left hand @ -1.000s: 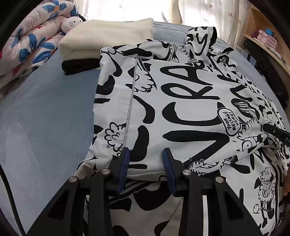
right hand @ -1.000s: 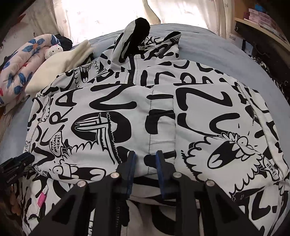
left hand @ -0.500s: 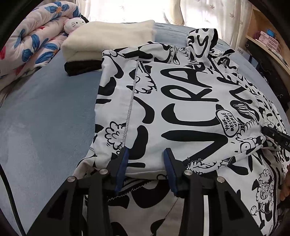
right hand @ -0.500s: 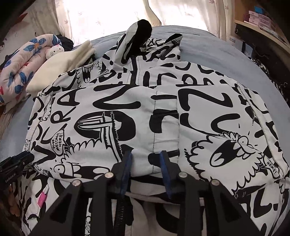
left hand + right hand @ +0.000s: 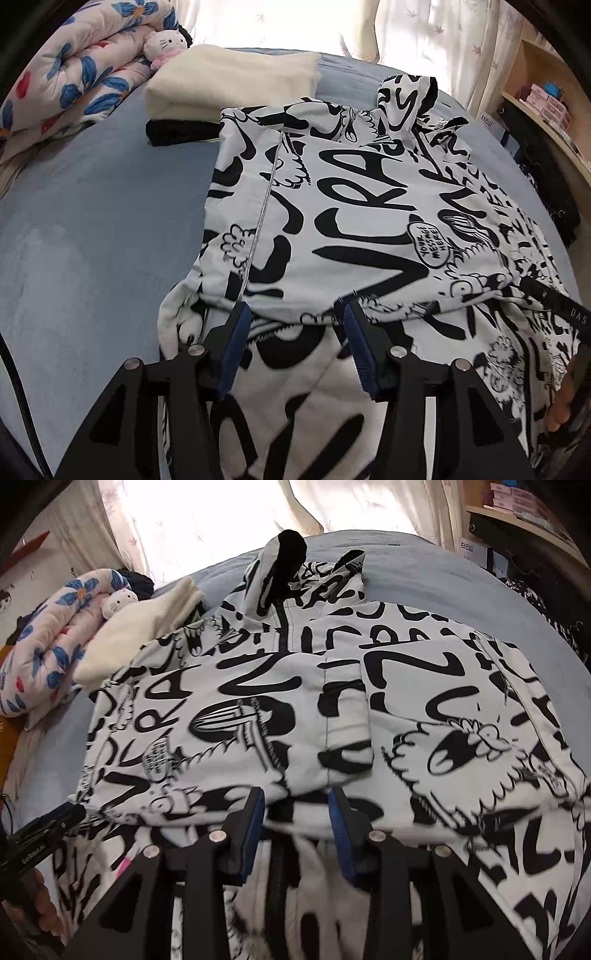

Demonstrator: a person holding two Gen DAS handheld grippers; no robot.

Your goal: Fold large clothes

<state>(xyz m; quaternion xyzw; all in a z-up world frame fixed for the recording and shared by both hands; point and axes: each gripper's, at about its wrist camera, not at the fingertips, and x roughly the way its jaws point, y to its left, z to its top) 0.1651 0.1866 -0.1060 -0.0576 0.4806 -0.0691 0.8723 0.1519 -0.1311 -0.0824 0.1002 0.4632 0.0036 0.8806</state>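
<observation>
The black-and-white printed jacket (image 5: pixel 369 206) lies across the middle of the blue bed (image 5: pixel 92 229), hood toward the far, curtained edge, its lower part folded up so the fold line runs crosswise just ahead of both grippers. The left gripper (image 5: pixel 291 317) sits at that fold near the jacket's left side, and its jaws have just been opening; they now stand fairly wide with cloth between but not pinched. The right gripper (image 5: pixel 295 801) is at the same fold nearer the middle, its jaws narrowly apart and also free of the cloth. A folded cream blanket (image 5: pixel 236 81), a floral quilt (image 5: pixel 74 74) and a plush toy (image 5: pixel 162 44) sit near the far-left corner, clear of the jacket.
</observation>
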